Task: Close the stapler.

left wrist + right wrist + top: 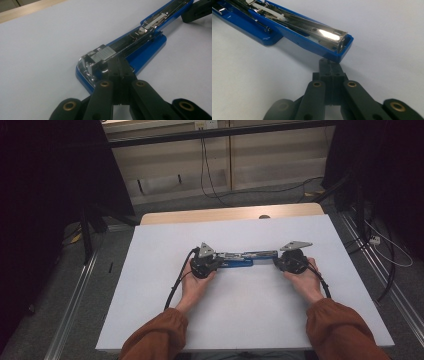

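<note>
1. Surface (150, 285): white top. A blue stapler (239, 259) lies near its centre, swung fully open into one long line running 9 o'clock to 3 o'clock in the high view.
2. Left gripper (216, 260), held in the person's left hand (192, 285), sits at the 9 o'clock end of the stapler. In the left gripper view its jaws are pressed together with no gap, the tips touching the stapler's metal head, just beside a block of staples (106, 54) in the magazine. Nothing is clamped between them.
3. Right gripper (277, 261), in the right hand (306, 282), sits at the 3 o'clock end. In the right gripper view its jaws are likewise closed flat on each other, the tips meeting the blue end of the open cover arm (332, 50), whose shiny metal channel faces up.
4. Both sleeves (155, 340) are rust-brown, entering from 6 o'clock.
5. A black cable (176, 282) trails from the left gripper toward 7 o'clock.
</note>
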`<state>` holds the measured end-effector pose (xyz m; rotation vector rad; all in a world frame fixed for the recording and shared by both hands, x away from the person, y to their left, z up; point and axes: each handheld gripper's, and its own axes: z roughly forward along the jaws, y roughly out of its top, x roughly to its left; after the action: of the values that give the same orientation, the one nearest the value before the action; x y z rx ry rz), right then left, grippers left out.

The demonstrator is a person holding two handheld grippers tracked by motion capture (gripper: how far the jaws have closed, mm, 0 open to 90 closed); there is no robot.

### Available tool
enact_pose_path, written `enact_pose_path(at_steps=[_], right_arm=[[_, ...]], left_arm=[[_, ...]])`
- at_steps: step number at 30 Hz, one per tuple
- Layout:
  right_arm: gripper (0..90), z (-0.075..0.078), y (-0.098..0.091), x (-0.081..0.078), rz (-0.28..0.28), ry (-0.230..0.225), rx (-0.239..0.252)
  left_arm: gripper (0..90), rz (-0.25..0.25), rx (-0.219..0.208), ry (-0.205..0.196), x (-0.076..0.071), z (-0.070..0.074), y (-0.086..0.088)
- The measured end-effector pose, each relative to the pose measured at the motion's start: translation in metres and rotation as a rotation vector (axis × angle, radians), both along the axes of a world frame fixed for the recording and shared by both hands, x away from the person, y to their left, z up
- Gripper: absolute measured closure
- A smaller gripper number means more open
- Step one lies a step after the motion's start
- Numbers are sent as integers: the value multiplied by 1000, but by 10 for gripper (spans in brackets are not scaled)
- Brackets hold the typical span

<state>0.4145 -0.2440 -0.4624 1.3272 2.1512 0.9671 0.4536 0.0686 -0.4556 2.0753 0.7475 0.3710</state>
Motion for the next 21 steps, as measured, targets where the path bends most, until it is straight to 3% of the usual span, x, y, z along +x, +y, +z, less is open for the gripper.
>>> enact_pose_path(at_steps=[21], right_arm=[[900,-1,0,3,-6,-9,29]], left_arm=[[900,3,-6,5,0,0,1]])
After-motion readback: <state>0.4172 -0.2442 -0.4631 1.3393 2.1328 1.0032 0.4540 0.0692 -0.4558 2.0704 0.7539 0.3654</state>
